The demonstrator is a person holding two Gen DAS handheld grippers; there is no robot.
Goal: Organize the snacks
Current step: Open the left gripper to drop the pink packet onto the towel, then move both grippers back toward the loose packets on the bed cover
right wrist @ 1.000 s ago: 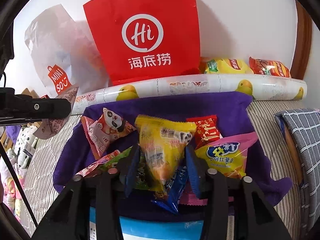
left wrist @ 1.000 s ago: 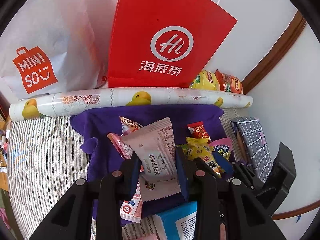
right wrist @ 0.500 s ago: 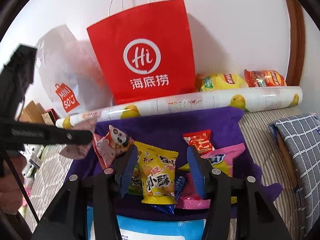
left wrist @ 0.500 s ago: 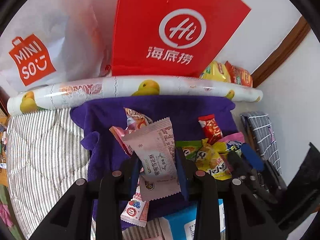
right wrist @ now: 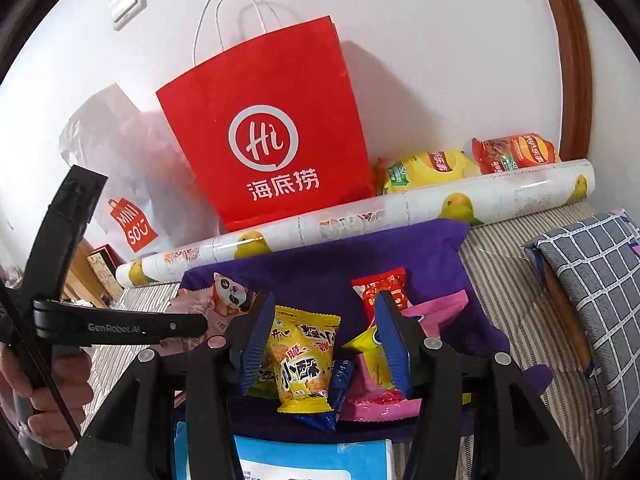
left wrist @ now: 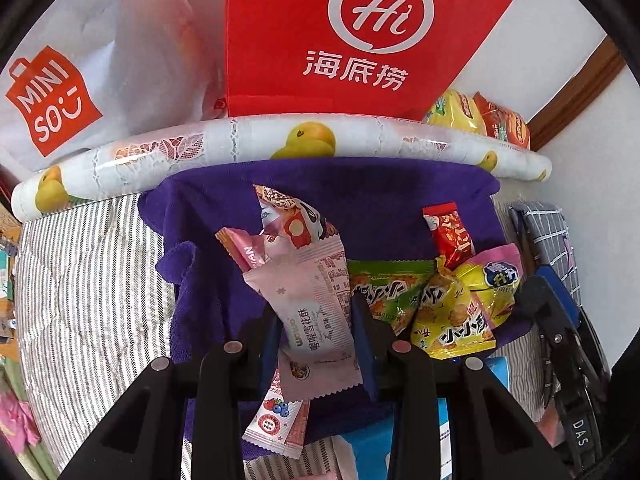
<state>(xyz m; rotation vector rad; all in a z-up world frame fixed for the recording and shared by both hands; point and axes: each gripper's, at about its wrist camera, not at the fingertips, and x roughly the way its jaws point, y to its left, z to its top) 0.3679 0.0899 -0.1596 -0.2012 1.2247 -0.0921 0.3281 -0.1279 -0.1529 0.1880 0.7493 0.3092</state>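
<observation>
Left wrist view shows my left tool (left wrist: 316, 330) closed on the pale pink packet (left wrist: 312, 300), lifted clear above the purple cloth (left wrist: 360, 188) where the other snacks lie on the striped bed (left wrist: 88, 264). My right tool (right wrist: 326, 344) stands wide with nothing between its fingers, poised over the yellow packet (right wrist: 306, 364), which lies flat on the cloth beside a pink and yellow bag (right wrist: 376, 372) and a small red packet (right wrist: 380, 290). To do this well, I judge I should carry the pink packet up and over the rolled duck-print sheet (left wrist: 280, 144) without letting its loose lower end snag the strawberry-print packet (left wrist: 278, 418) beneath, and release only once it is over the mouth of whichever bag it belongs in; the thin wrapper could slide, so I want a steady squeeze and no jerks. With the right, I would come down square across the yellow packet's middle so I do not pinch the blue wrapper (right wrist: 338, 392) tucked under it. I cannot see the opening of the red bag (right wrist: 272, 132) or the white bag (left wrist: 92, 60) from either view, nor what they contain, and the blue-and-white item at the near edge is cut off by the frame, so I cannot identify it.
</observation>
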